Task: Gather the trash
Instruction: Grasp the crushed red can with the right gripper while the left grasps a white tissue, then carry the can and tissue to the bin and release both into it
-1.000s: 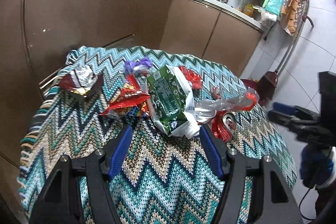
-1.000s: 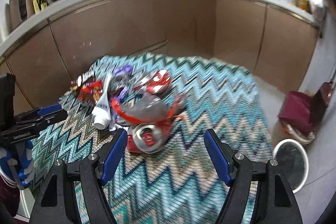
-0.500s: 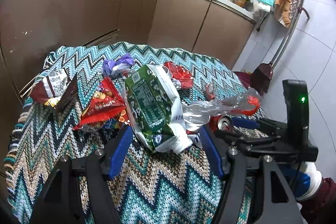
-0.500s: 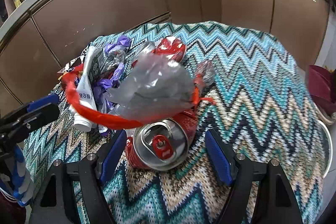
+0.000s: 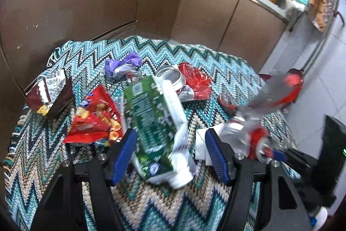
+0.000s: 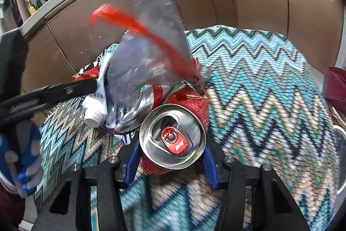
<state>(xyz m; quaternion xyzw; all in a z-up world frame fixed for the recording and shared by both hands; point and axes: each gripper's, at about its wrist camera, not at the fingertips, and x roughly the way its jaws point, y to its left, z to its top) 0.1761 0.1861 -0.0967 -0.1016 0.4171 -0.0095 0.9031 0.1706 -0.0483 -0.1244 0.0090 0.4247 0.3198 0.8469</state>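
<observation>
Red can (image 6: 173,140) sits mid-cloth, right gripper (image 6: 170,161) clamping it.

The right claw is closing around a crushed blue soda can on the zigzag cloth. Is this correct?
Not quite: the crushed soda can is red, not blue. The right wrist view shows it between the blue pads of the right claw, which has just been closing, on the zigzag cloth.

The bench (image 5: 216,62) is covered with a zigzag knitted cloth (image 5: 151,205) in teal, white and black. On the cloth lie a green carton (image 5: 151,122), a red snack bag (image 5: 93,120), a dark wrapper (image 5: 52,94), a purple wrapper (image 5: 121,64), a red foil wrapper (image 5: 195,81) and a crushed red can (image 6: 173,140).
</observation>
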